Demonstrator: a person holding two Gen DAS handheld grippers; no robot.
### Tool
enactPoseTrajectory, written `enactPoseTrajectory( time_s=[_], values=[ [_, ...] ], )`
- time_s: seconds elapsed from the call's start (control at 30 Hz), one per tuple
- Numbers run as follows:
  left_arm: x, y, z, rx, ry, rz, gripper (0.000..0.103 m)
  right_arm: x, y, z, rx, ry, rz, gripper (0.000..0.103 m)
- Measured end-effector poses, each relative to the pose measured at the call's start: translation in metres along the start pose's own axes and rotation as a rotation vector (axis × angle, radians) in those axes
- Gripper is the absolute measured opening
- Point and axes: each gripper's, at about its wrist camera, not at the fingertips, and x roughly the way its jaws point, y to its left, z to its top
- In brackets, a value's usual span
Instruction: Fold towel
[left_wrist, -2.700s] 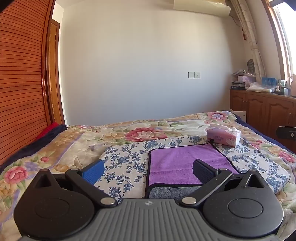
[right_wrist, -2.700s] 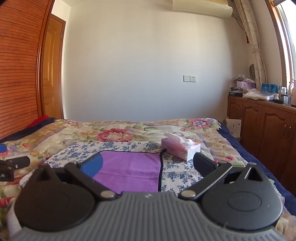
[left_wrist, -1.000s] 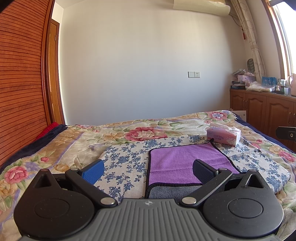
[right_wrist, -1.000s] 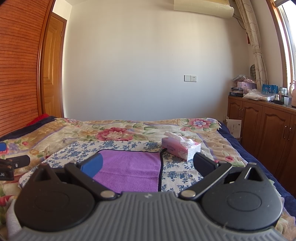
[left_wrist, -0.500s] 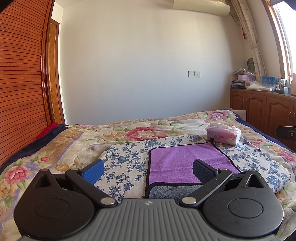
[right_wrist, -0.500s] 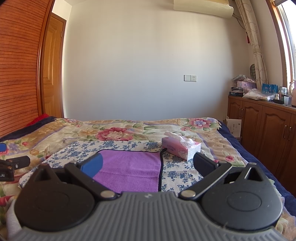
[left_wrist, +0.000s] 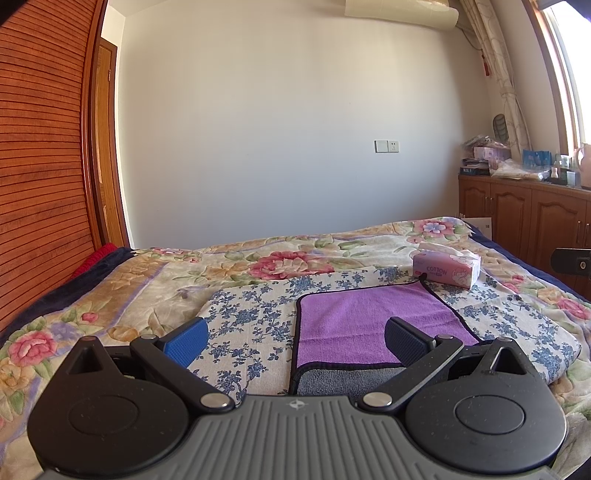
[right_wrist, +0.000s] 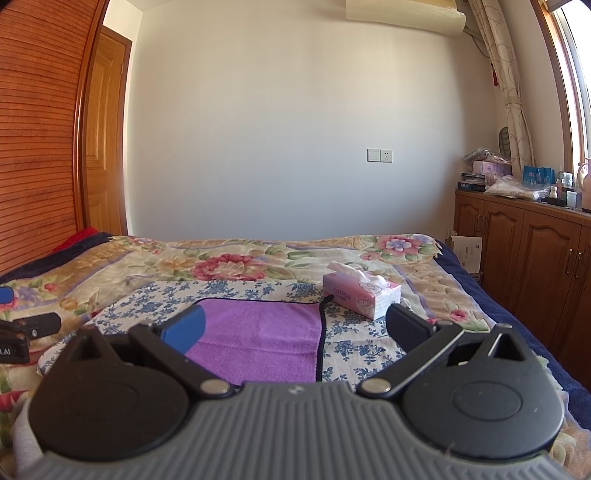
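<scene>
Step in hand, as judged: approach before the first grasp. Done well, each gripper takes one near corner of the towel, pinches the top layer only, not the cloth beneath, and both lift together so the fold lands square.

Bed (left_wrist: 110, 295): floral cover, fills the lower scene.
Blue-flowered cloth (left_wrist: 255, 317): lies flat on the bed, under the towel.
Towel (left_wrist: 373, 325): purple face up, dark trim, grey underside showing at the near edge, where it looks turned over. Lies flat in mid-bed, a small loop at its far right corner.
Left gripper (left_wrist: 295, 343): jaws wide open, holding nothing, above the towel's near left edge.
Right gripper (right_wrist: 295, 328): jaws wide open, empty, over the towel's near right part (right_wrist: 258, 332).
Tissue box (right_wrist: 360, 293): pink, just beyond the towel's far right corner; a lifted corner could catch it.
</scene>
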Motion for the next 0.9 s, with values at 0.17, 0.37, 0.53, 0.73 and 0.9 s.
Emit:
enactPoseTrajectory(
  time_s=[0.17, 0.37, 0.53, 0.73, 0.9],
  values=[
    [-0.001, -0.001, -0.002, 0.0, 0.006, 0.0, 0.103, 0.001, 0.0, -0.001, -0.002, 0.001, 0.001, 0.103],
    [0.006, -0.002, -0.008, 0.001, 0.027, -0.003, 0.103, 0.004, -0.001, -0.001, 0.002, 0.013, 0.002, 0.103],
    [0.012, -0.002, -0.005, 0.004, 0.047, -0.009, 0.103, 0.009, 0.0, -0.001, 0.005, 0.027, 0.003, 0.103],
    [0.024, -0.004, -0.005, 0.023, 0.075, -0.02, 0.103, 0.014, 0.002, -0.002, 0.004, 0.043, 0.007, 0.103],
    [0.034, -0.006, -0.008, 0.042, 0.105, -0.035, 0.103, 0.02, 0.002, -0.001, 0.0, 0.059, 0.014, 0.103]
  ],
)
